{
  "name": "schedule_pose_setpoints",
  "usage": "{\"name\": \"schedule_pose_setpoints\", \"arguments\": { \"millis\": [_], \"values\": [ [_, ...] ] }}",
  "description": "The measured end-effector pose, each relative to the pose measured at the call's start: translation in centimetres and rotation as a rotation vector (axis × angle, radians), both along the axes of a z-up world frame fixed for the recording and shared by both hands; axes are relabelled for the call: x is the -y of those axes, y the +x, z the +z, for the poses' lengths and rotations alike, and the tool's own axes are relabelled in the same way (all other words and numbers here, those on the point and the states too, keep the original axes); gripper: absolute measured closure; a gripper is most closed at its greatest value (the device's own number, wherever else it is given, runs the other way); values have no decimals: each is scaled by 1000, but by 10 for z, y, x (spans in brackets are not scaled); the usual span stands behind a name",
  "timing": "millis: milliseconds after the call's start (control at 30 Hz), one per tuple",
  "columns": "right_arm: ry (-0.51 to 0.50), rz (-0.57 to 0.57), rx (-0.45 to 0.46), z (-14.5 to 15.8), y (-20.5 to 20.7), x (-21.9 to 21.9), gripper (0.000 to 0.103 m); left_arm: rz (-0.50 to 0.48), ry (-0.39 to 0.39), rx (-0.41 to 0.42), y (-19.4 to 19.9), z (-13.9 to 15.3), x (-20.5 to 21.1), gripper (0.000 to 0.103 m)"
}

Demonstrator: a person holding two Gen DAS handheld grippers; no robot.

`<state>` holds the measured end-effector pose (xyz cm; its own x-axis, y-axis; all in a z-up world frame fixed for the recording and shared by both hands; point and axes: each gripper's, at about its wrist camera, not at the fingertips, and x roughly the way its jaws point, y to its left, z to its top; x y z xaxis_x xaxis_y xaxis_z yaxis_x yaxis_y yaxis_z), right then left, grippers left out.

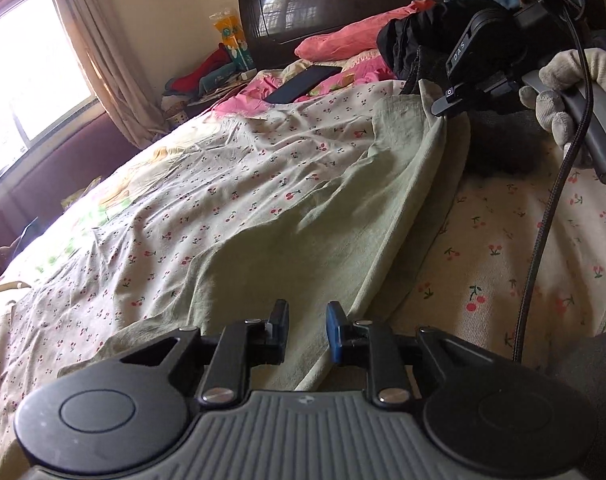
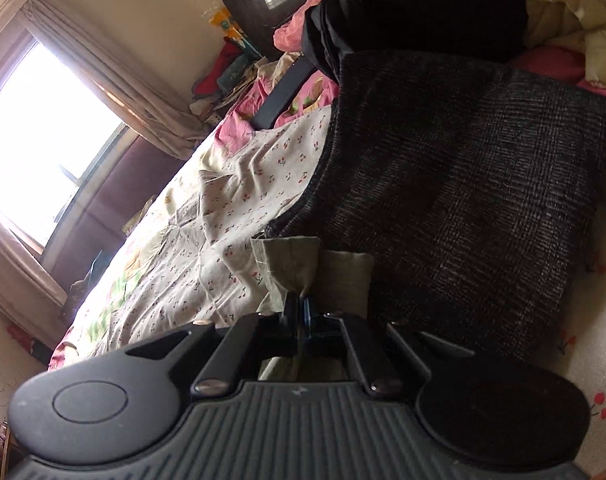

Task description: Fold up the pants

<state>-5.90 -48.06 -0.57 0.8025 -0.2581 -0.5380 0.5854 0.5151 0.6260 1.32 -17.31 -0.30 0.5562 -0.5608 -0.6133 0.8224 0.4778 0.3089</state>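
Pale green pants lie spread along the cherry-print bedsheet in the left wrist view. My left gripper is open, its fingers just over the near end of the pants, nothing between them. My right gripper is shut on a bunched edge of the green pants. In the left wrist view the right gripper shows at the far end of the pants, held by a gloved hand, lifting that edge a little.
A dark grey woven cloth lies folded beside the right gripper. Black clothes, pink bedding and a dark tablet sit near the dark headboard. A curtained window is at the left.
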Motion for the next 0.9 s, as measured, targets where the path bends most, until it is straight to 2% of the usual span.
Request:
{"name": "schedule_pose_setpoints", "arguments": {
  "millis": [33,67,100,200,267,333,400,467,533,633,700,733,767,833,900],
  "values": [
    [-21,6,-16,1,-2,-1,100,0,0,-2,0,1,1,67],
    [-40,7,-30,2,-4,-3,93,1,-2,-8,0,1,2,67],
    [-49,-4,-42,2,-7,-3,93,1,-2,-11,0,1,2,67],
    [6,-44,-17,-3,-32,-1,88,-7,7,-21,-3,-5,3,67],
    [49,-62,-14,-9,-42,0,71,-17,12,-28,-5,-8,4,67],
    [49,-50,-9,-12,-43,-4,67,-22,20,-32,-7,-10,5,67],
    [56,-57,17,-15,-40,-7,57,-19,23,-29,-9,-11,6,67],
    [63,-55,24,-16,-31,-9,39,-13,22,-32,-8,-11,4,67],
    [70,-29,23,-19,-19,-11,36,1,16,-34,-6,-11,1,67],
    [100,37,8,-28,7,-14,38,24,7,-54,0,-12,-2,67],
    [76,40,-19,-38,25,-15,51,38,9,-53,3,-13,-2,67],
    [89,16,-27,-44,31,-12,76,47,13,-44,4,-12,-3,67],
    [151,-10,-12,-50,32,-7,98,53,13,-37,5,-11,-4,67],
    [267,-20,91,-51,27,0,99,66,6,-27,10,-6,-7,67],
    [171,-7,162,-18,16,-1,99,81,-13,-17,15,-1,-9,66]
  ]
}}
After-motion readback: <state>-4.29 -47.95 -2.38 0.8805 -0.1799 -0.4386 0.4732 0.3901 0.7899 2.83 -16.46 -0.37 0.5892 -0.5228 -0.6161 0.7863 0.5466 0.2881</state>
